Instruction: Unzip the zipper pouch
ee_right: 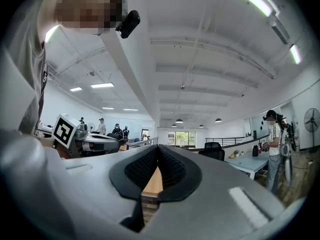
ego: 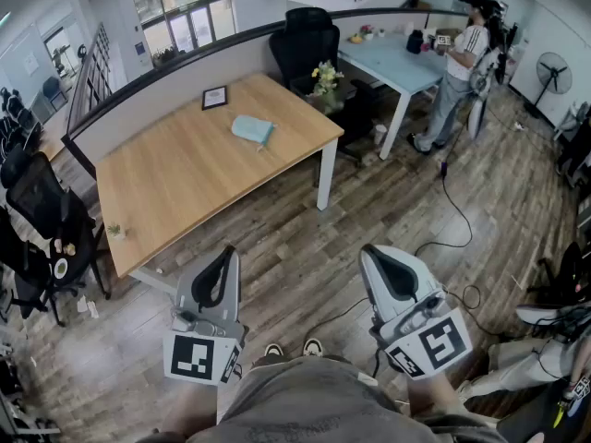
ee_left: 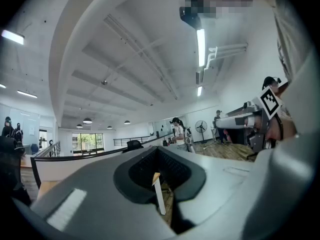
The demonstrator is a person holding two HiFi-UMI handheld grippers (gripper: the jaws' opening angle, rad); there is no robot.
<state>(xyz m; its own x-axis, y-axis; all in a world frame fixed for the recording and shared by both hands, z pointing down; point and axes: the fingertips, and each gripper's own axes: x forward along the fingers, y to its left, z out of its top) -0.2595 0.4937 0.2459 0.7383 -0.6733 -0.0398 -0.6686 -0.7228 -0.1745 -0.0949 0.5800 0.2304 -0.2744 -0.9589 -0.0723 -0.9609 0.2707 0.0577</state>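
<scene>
A light-blue zipper pouch (ego: 252, 129) lies flat on the far half of the wooden table (ego: 185, 178). Both grippers hang over the wood floor close to my body, well short of the table. The left gripper (ego: 227, 251) is shut with nothing in it, its jaws pointing toward the table. Beside it the right gripper (ego: 370, 248) is also shut and empty. In the left gripper view the closed jaws (ee_left: 157, 150) point across the room; the pouch does not show there. The right gripper view shows its closed jaws (ee_right: 159, 149) with a strip of table behind them.
A black picture frame (ego: 214, 98) and a small plant (ego: 117, 232) are on the table. A black office chair (ego: 305, 40) and flowers (ego: 323, 78) stand behind it. A person (ego: 459, 63) stands at a light-blue desk (ego: 392, 63). A cable (ego: 454, 206) runs over the floor.
</scene>
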